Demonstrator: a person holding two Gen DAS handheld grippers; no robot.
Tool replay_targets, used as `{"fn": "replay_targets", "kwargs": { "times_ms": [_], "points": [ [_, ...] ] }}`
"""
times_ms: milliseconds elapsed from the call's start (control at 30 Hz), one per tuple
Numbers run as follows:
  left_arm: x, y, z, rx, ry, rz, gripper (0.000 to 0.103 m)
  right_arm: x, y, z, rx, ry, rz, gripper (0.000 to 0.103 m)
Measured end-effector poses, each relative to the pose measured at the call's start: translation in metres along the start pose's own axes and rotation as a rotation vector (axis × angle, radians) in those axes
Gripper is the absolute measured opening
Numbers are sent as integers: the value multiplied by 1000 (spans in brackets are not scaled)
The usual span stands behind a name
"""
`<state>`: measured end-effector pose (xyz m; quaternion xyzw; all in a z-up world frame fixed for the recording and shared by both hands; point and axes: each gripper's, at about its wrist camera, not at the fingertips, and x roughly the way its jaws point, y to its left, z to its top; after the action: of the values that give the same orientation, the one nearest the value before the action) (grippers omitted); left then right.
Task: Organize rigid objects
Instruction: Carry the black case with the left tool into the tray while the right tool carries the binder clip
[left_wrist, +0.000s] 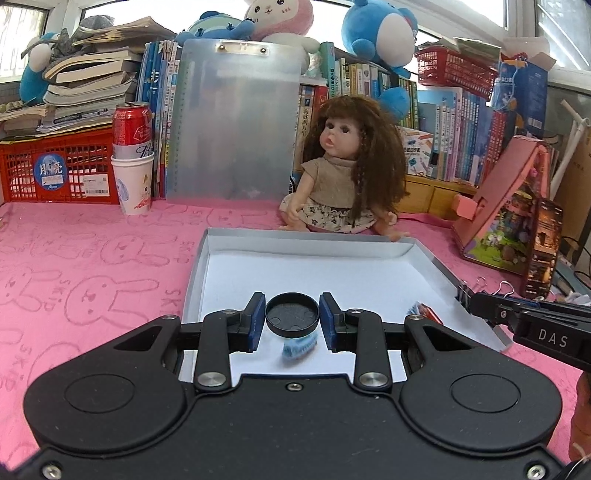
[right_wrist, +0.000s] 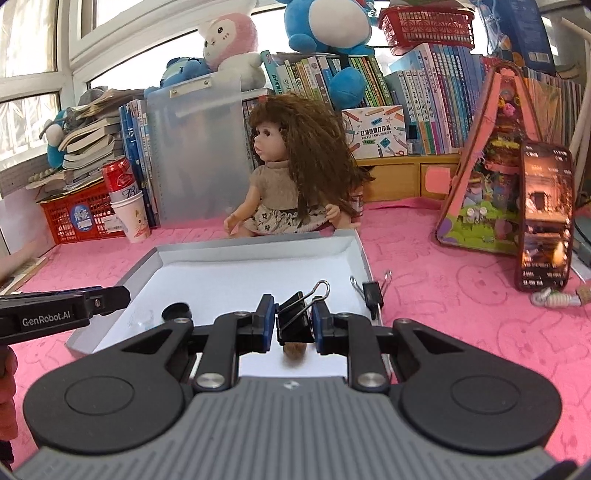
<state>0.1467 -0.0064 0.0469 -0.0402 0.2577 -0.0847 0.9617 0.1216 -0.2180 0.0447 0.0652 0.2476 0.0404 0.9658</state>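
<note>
Pinched between the left gripper's (left_wrist: 292, 320) blue pads, a round black lid (left_wrist: 292, 314) hangs over the near part of the white tray (left_wrist: 402, 246), while in the right wrist view the right gripper (right_wrist: 293, 322) clamps a black binder clip (right_wrist: 293, 320) above that tray's near right corner.

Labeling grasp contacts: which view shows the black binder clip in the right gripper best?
Right wrist view: the black binder clip sits centered and close, pinched between the right gripper pads, wire handle up, over the white tray. The left wrist view shows only the right gripper's tip at the tray's edge, with a sliver of clip and wire loops beside it.
</note>
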Motion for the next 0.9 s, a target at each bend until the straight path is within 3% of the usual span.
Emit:
{"fn": "replay_targets", "kwargs": {
  "times_ms": [333,500,900],
  "points": [
    [50,-3,30,16,35,41,30,48,-9,35,47,39,40,26],
    [73,-5,28,12,59,56,30,74,-8,33,48,83,9,26],
    [94,-6,18,14,93,74,30,99,-2,22,50,128,26,26]
  ]
}}
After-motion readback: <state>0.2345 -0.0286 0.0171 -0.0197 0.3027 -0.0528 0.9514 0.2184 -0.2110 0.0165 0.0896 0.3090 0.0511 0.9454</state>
